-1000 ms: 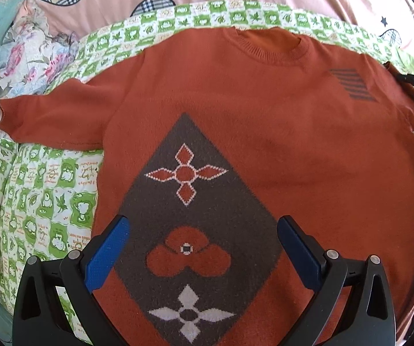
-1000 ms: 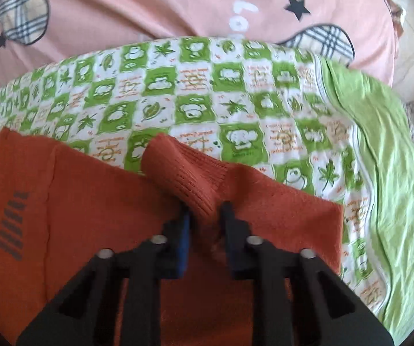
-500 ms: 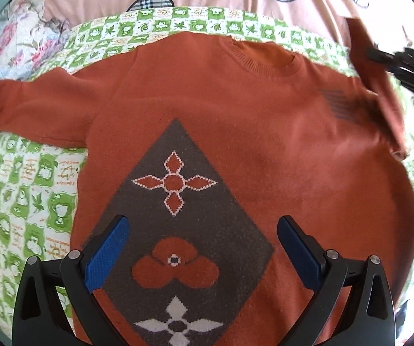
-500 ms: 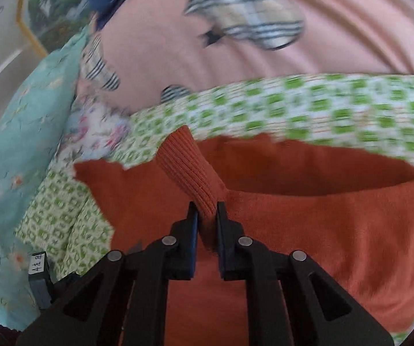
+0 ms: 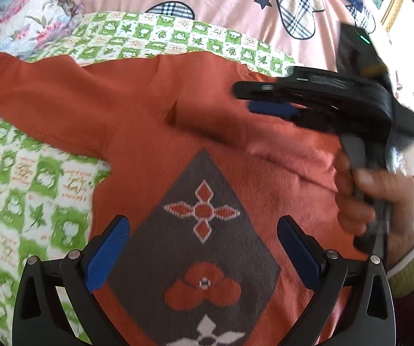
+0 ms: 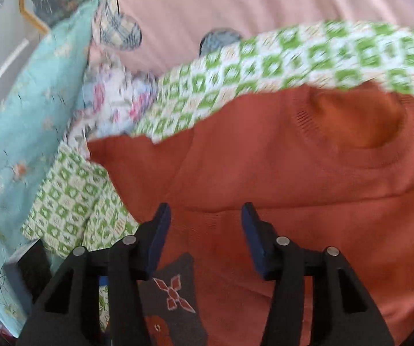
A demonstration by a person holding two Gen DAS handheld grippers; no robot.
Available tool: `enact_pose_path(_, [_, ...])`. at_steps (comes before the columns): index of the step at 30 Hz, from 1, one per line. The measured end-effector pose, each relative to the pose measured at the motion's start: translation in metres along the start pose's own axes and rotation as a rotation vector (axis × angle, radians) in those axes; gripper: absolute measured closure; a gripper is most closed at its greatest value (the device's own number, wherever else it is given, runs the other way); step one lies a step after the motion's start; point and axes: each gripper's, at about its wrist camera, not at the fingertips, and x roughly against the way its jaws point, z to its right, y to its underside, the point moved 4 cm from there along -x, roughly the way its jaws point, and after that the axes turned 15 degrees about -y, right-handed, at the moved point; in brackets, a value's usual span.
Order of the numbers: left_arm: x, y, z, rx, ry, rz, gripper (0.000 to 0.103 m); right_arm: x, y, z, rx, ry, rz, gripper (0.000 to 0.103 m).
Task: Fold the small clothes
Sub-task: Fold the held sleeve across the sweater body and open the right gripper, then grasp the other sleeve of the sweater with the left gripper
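Left sleeve (image 5: 42,101): lies flat toward 10 o'clock of the left wrist view, spread over the green checked blanket (image 5: 19,190); not yet folded.
Left gripper (image 5: 202,248): at 6 o'clock of its own view, jaws wide apart and holding nothing; hovers over the grey diamond panel (image 5: 204,230).
Sweater (image 5: 155,132): orange knit, front up on the blanket, collar (image 6: 359,121) toward 12 o'clock and hem toward 6 o'clock.
Right sleeve (image 5: 250,135): folded inward across the chest, lying between 12 and 2 o'clock in the left wrist view; its fold edge is soft and slightly raised.
Right gripper (image 6: 205,236): jaws apart and empty in its own view; positioned just above the folded sleeve, at 2 o'clock in the left wrist view (image 5: 273,101).
Right hand (image 5: 380,201): grips the handle at 3 o'clock.
Risk 1: the released sleeve may spring back or slide off the chest, because knit fabric is springy and the fold is not pressed.
Risk 2: a blue pad may snag the knit on retreat and drag the fold askew, because the jaws are close to the cloth.
Risk 3: the soft blanket may shift under the garment and skew the later folds.
Change, right gripper: half a second ago its jaws were clamped on the sleeve cuff; now parted, cuff released.
Change, right sleeve: one second ago it lay outward on the blanket; now it is across the chest.
Change, left gripper: jaw opening unchanged.
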Motion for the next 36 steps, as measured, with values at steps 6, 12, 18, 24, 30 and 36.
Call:
enact_pose_path(6, [-0.027,-0.036,0.000,0.026,0.089,0.006,0.001,0.080,0.024,0.021,-0.027,0.094,0.108,0.048])
enact_pose_path(12, [-0.065,-0.102,0.005,-0.097,0.077,-0.004,0.001,0.124,0.052,0.048,-0.103,0.173,0.166,0.048])
enact_pose_path(18, [-0.115,-0.120,0.021,-0.246,0.172,-0.229,0.006,0.130,0.070,0.056,-0.140,0.165,0.168,0.048])
enact_pose_path(24, [-0.112,-0.101,0.048,-0.429,0.169,-0.228,0.059,0.130,0.078,0.056,-0.155,0.156,0.168,0.048])
enact_pose_path(30, [-0.076,-0.088,0.059,-0.480,0.178,-0.162,0.097,0.147,0.082,0.043,-0.124,0.158,0.209,0.048])
enact_pose_path(36, [-0.041,-0.135,0.029,-0.334,0.114,0.010,0.097,0.161,0.083,0.060,-0.162,0.241,0.249,0.048])
